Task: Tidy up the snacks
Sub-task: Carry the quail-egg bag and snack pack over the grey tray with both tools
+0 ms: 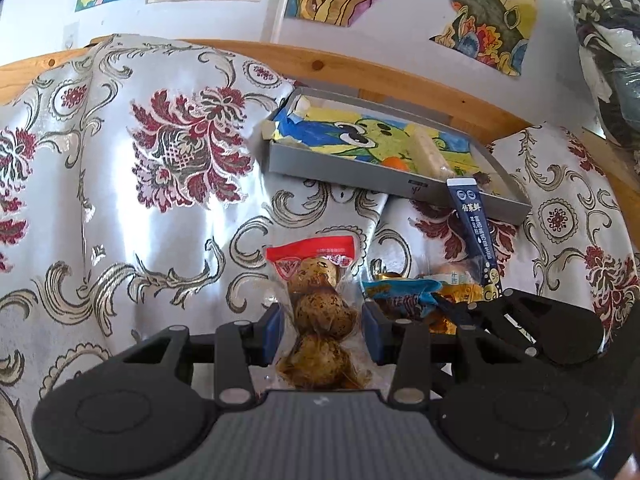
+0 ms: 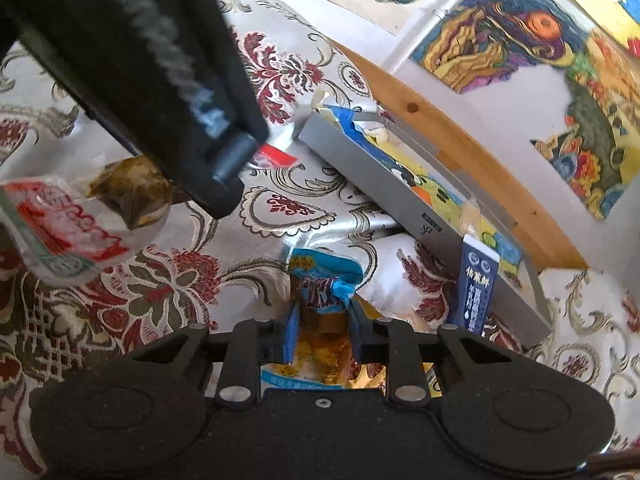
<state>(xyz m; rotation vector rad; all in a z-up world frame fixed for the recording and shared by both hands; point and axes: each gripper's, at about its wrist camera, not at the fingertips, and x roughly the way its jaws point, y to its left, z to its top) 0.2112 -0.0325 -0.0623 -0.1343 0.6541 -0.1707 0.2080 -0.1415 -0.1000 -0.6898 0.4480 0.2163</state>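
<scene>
Snack packets lie on a floral brocade cloth (image 1: 120,200). A clear packet of three brown eggs (image 1: 320,316) with a red top strip sits between the left gripper (image 1: 324,332)'s blue pads, long axis along the fingers, red end pointing toward the grey tray (image 1: 340,172); the pads sit close to its sides, though contact is unclear. The right gripper (image 2: 322,328) pinches a blue-and-gold wrapper (image 2: 324,292), crumpled end forward. A dark blue milk carton (image 2: 476,284) stands leaning against the tray's front wall.
</scene>
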